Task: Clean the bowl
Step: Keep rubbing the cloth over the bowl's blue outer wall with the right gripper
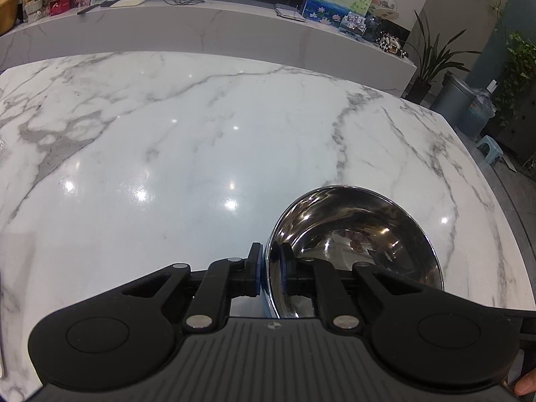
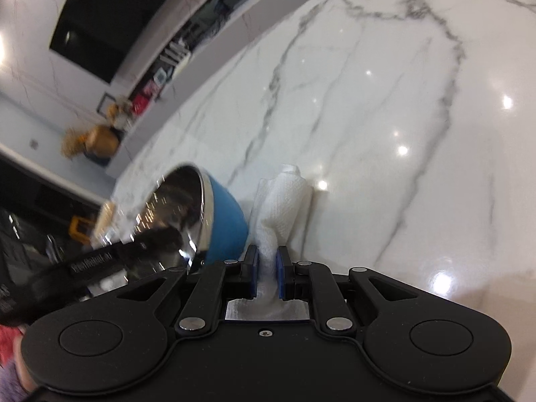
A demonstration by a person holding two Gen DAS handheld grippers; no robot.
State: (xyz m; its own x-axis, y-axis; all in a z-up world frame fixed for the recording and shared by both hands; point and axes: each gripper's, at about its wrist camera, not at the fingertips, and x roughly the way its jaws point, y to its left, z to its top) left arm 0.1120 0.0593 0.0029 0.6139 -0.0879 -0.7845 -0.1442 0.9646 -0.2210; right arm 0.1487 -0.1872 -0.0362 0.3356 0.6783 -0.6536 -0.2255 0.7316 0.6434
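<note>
The bowl (image 1: pixel 355 234) has a shiny steel inside and a blue outside. My left gripper (image 1: pixel 271 268) is shut on its near rim, one finger inside and one outside, and holds it over the marble table (image 1: pixel 167 134). In the right wrist view the bowl (image 2: pixel 207 214) is tilted at the left, with the left gripper's black body across its mouth. My right gripper (image 2: pixel 267 268) is shut on a bunched white paper towel (image 2: pixel 281 201), which sticks out forward just right of the bowl's blue side.
The white marble table (image 2: pixel 385 117) fills both views. A long white counter (image 1: pixel 201 30) with small items, a painting (image 1: pixel 338 0) and plants stands behind it. A bin (image 1: pixel 452 97) and a small stool (image 1: pixel 490 149) are on the floor at the right.
</note>
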